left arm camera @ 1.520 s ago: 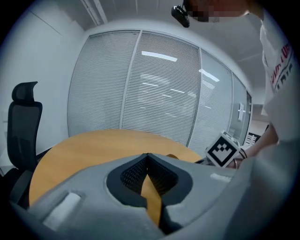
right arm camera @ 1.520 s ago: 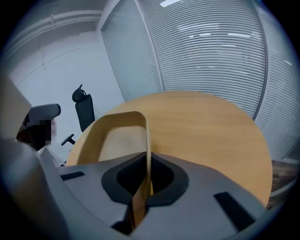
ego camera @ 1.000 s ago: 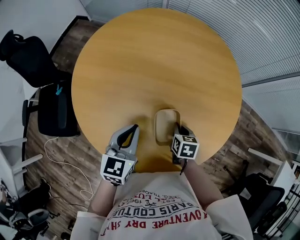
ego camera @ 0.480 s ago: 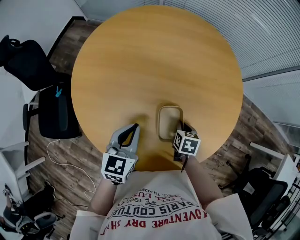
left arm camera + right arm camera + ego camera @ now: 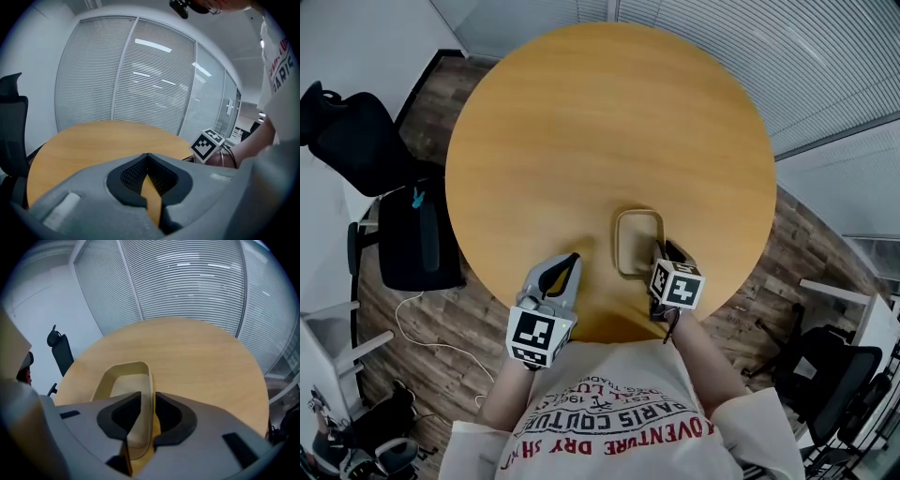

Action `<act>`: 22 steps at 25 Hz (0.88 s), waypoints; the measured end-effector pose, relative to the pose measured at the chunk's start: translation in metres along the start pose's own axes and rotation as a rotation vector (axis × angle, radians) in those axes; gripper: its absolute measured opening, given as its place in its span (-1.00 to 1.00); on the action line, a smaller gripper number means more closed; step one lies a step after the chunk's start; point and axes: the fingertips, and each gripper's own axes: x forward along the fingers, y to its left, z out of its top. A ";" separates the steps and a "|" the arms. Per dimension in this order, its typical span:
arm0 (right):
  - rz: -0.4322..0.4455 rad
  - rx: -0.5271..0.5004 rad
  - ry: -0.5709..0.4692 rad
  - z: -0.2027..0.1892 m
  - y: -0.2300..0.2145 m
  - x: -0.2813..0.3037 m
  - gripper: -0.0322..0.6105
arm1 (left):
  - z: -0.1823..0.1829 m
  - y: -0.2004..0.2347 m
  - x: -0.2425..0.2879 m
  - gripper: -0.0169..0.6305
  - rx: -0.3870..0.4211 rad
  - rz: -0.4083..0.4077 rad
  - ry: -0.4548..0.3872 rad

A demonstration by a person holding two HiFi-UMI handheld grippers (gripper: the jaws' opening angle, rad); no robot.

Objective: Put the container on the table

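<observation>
one change: beige container (image 5: pixel 638 244) sat flat on round table (image 5: pixel 581 112); my right gripper (image 5: pixel 152 401) still pinched its wall, left gripper (image 5: pixel 147 159) clenched empty; only release remained.

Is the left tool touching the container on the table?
Apart. The head view shows bare table between the left tool and the container.

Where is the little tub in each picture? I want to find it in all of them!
Head view: the container is low in the middle, on the round wooden table, next to the right gripper.
Left gripper view: not in it.
Right gripper view: bottom, a bit left of middle, with its right wall between the right gripper's jaws.
Shared landmark: the table shows in all three views.
</observation>
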 end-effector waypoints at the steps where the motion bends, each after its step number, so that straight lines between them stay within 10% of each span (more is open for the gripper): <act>1: -0.002 -0.002 -0.014 0.003 0.002 -0.006 -0.60 | 0.001 0.000 -0.003 -0.95 0.006 -0.004 -0.006; 22: 0.108 -0.153 -0.586 0.076 0.069 -0.181 -0.87 | 0.059 -0.002 -0.063 -0.95 0.098 -0.015 -0.212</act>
